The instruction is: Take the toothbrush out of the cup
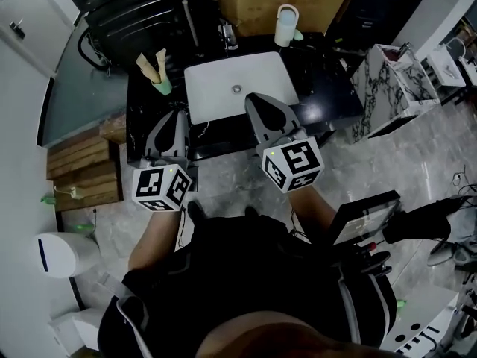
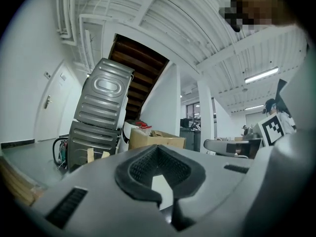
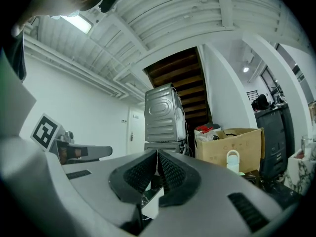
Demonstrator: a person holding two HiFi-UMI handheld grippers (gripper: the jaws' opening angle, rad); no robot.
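A small green cup (image 1: 162,87) stands on the black counter (image 1: 328,99), left of the white sink (image 1: 216,88). Two cream handles, apparently toothbrushes (image 1: 151,66), stick up out of it; in the left gripper view they show as toothbrushes (image 2: 91,155) low at the left. My left gripper (image 1: 176,116) is shut and empty at the counter's front edge, just short of the cup. My right gripper (image 1: 256,100) is shut and empty over the sink's front rim. The pads meet in both gripper views, left gripper (image 2: 158,147) and right gripper (image 3: 157,152).
A white bottle (image 1: 286,24) stands behind the sink, also in view as the bottle (image 3: 232,162), in front of a cardboard box (image 1: 276,2). A grey appliance (image 1: 130,10) stands at the back left, stacked wooden boards (image 1: 82,166) on the floor at left, a marbled box (image 1: 387,80) at right.
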